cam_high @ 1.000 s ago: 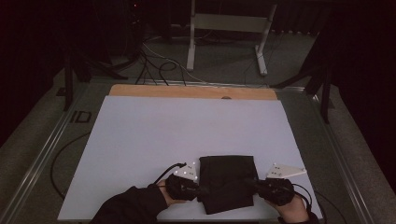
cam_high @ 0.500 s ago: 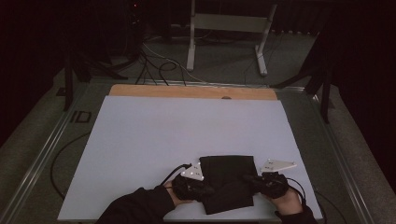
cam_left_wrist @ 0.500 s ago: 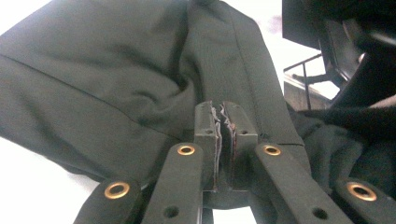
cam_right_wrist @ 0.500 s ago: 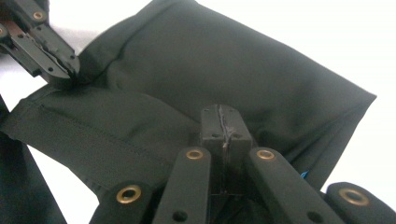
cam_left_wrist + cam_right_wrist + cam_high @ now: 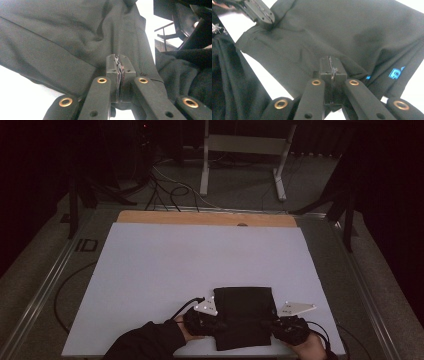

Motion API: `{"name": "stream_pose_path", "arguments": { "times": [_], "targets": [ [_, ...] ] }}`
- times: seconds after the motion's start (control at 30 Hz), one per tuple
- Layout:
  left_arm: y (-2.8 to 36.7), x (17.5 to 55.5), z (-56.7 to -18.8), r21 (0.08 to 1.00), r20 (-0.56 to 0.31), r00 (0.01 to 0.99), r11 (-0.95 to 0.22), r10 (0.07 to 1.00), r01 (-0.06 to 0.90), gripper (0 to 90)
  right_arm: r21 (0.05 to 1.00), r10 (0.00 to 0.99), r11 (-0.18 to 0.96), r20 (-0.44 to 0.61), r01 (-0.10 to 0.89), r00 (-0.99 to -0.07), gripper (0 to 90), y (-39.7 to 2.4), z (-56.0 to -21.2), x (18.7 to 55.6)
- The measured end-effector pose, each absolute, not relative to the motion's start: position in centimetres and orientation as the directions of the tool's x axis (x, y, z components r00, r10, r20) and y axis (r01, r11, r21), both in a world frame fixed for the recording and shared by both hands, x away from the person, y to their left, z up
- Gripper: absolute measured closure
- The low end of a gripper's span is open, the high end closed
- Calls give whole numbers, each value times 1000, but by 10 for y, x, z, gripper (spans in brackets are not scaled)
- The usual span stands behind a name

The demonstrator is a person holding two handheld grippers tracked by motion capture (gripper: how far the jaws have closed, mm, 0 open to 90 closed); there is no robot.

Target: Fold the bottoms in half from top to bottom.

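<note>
Two claws grip a folded black garment [image 5: 244, 317] at the near edge of a white tabletop [image 5: 165, 270], seen from the high view. The left claw [image 5: 216, 320] pinches the cloth's left side and the right claw [image 5: 278, 326] its right side, each in a person's hand; a dark sleeve [image 5: 145, 344] enters from the bottom edge.

In the left gripper view, the left claw [image 5: 120, 65] is drawn together with black fabric [image 5: 62, 42] nipped between its pads (a frayed line of threads marks the seam where they meet); its jaws have just been closing the last little way. In the right gripper view, the right claw [image 5: 331, 65] is likewise pressed tight on a fold of the garment [image 5: 352, 32], and the other claw [image 5: 260, 13] bites the cloth at upper left. A small blue mark [image 5: 395, 72] shows on the fabric near the right edge.

The high view is dim, so the claw tips blur into the black cloth and the hands are cut off by the frame's lower edge. What kind of garment it is cannot be told. Beyond the tabletop, a wooden strip [image 5: 205, 218], cables [image 5: 170, 190] and a pale metal stand [image 5: 245, 155] lie in shadow.
</note>
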State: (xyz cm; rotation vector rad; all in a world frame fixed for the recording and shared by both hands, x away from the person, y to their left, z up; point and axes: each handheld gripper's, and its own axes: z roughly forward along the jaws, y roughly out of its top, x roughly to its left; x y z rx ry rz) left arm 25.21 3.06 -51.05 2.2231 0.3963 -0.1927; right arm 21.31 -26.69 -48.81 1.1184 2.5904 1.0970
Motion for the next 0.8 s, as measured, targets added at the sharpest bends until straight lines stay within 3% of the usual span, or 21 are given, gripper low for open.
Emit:
{"name": "stream_pose_path", "arguments": {
  "times": [0.37, 0.5, 0.57, 0.63, 0.73, 0.77, 0.8],
  "targets": [
    [34, 249, -510, 726, -258, 945, -605, 201, 327, 881, 617, 636, 523, 177, 588, -751, 900, -258, -489, 200],
    [36, 250, -508, 743, -262, 945, -584, 195, 327, 840, 670, 637, 508, 131, 541, -760, 900, -260, -481, 194],
    [38, 249, -505, 762, -255, 948, -564, 190, 318, 773, 696, 667, 465, 131, 547, -734, 900, -269, -475, 194],
    [40, 248, -502, 774, -247, 949, -549, 196, 315, 612, 694, 697, 447, 127, 565, -706, 898, -278, -474, 193],
    [42, 249, -499, 788, -252, 948, -528, 192, 316, 460, 694, 718, 415, 146, 588, -680, 870, -288, -475, 192],
    [45, 250, -496, 795, -266, 946, -513, 185, 323, 460, 691, 723, 408, 155, 597, -673, 818, -290, -476, 191],
    [46, 250, -494, 798, -266, 946, -509, 183, 323, 372, 686, 718, 404, 173, 606, -674, 765, -295, -477, 189]
  ]
}}
